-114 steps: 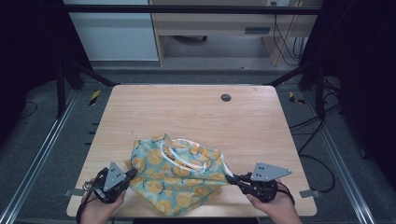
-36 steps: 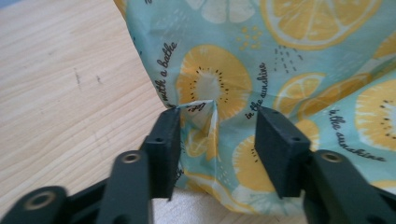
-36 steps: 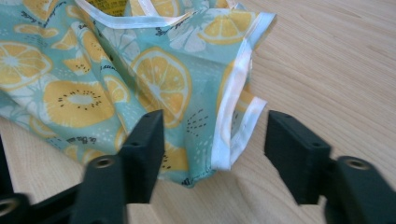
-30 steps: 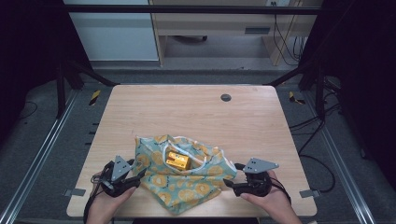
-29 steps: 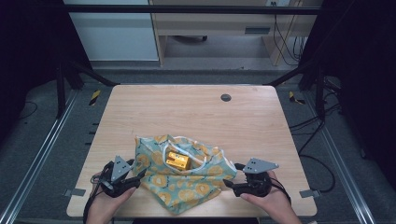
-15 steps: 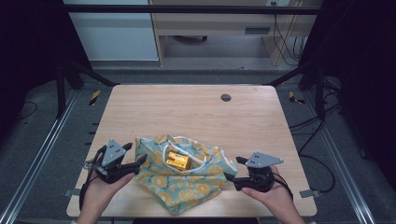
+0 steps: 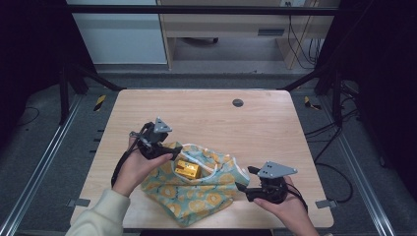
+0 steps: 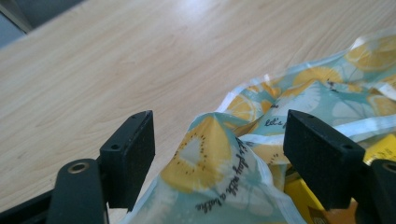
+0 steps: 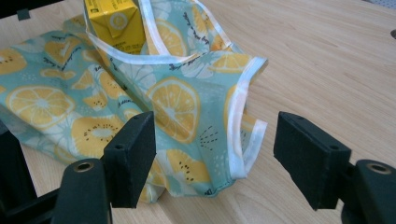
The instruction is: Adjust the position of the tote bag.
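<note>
One lemon-print bag [image 7: 204, 189], one yellow carton [image 7: 187, 169], two open tongs [image 7: 173, 150] [image 7: 239, 187].

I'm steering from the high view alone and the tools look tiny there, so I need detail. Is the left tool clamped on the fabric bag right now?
Observer: No. In the left gripper view the left tool is open, with a raised fold of the lemon-print bag standing between its jaws, touched by neither.
Operator: And the right tool?
Observer: The right tool is open too; the bag's white-trimmed corner lies between its jaws, ungripped.
Operator: What is the yellow thing in the bag?
Observer: A yellow carton, standing in the bag's mouth with its folded top showing.
</note>
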`<state>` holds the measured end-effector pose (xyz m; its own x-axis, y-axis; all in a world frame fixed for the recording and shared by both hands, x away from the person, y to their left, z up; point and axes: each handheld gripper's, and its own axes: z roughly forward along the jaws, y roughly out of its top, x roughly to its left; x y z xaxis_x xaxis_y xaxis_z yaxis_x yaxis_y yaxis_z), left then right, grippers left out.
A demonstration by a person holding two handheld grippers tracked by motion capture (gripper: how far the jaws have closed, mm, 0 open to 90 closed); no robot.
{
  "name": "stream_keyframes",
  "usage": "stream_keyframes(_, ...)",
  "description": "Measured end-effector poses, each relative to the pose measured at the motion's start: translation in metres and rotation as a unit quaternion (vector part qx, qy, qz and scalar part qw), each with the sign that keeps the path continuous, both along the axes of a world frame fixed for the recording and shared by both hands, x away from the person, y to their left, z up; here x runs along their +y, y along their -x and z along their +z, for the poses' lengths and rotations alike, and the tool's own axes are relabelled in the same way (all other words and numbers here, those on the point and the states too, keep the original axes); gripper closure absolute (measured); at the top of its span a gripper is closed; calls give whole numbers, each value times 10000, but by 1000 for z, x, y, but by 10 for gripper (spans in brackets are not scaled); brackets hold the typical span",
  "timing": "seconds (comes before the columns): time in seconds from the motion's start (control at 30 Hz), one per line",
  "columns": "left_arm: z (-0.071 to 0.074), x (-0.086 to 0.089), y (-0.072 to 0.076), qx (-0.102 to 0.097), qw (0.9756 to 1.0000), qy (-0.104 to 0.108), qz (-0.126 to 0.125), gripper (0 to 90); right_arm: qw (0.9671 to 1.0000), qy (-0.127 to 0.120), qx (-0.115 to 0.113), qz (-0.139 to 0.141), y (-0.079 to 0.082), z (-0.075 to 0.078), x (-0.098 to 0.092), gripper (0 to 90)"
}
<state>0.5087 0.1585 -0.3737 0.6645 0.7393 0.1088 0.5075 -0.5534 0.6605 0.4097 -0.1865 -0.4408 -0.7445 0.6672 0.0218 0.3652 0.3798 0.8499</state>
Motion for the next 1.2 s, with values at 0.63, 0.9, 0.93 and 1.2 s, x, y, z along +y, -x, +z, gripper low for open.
stream_keyframes(0.63, -13, -9, -22, 618, 9957, -636, -250, 744, 9999, -89, -53, -41, -14, 16, 3, 308)
stream_keyframes(0.9, -6, -6, -15, 241, 9986, -403, -246, 875, 9992, 21, 387, 136, -48, 27, 20, 398)
stream_keyframes(0.93, -5, -5, -15, 212, 9988, -369, -244, 878, 9988, 10, 472, 114, -52, 25, 22, 400)
stream_keyframes(1.2, 0, 1, -10, -85, 9997, -143, -170, 882, 9932, -193, 1099, 328, -72, 11, 25, 659)
